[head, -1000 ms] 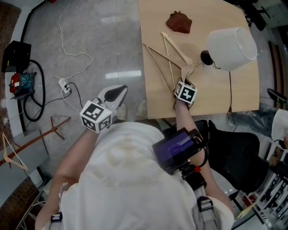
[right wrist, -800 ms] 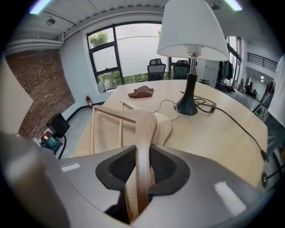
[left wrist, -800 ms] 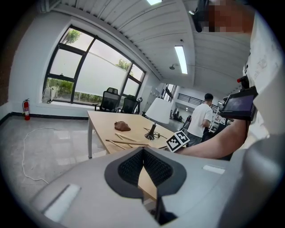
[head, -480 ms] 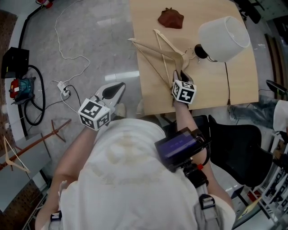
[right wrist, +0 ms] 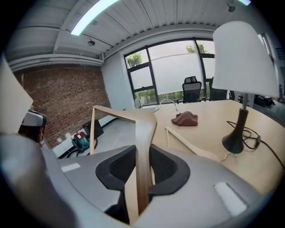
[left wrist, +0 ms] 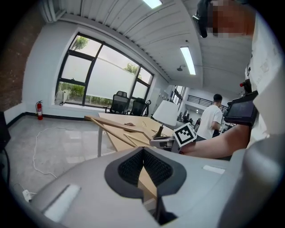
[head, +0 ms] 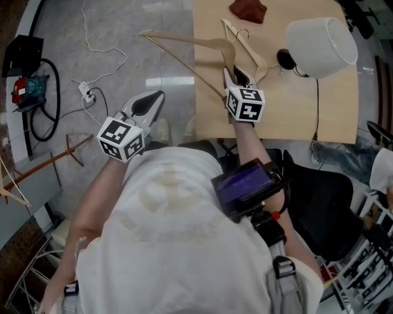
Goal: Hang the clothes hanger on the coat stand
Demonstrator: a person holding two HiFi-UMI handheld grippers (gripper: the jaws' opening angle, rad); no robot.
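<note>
My right gripper [head: 235,76] [right wrist: 143,156] is shut on a pale wooden clothes hanger [head: 184,42] [right wrist: 145,129], gripping one arm near the neck. The hanger is raised off the wooden table [head: 307,116]; its far arm reaches left past the table edge over the floor. A second wooden hanger [head: 247,50] [right wrist: 196,149] lies flat on the table beside it. My left gripper [head: 153,101] [left wrist: 142,153] hovers over the floor left of the table, shut and empty. The coat stand [head: 46,164], a reddish-brown pole with branches, stands at the far left with another hanger [head: 9,187] on it.
A white-shaded lamp [head: 320,44] with a black base and cord stands on the table right of the hangers. A brown lump [head: 249,8] lies at the table's far end. Cables and a power strip [head: 86,92] trail over the grey floor; a black chair [head: 325,202] sits at the right.
The right gripper has lifted the hanger off the table and swung it up and left, so its far arm now hangs over the floor. The left gripper has barely shifted.
</note>
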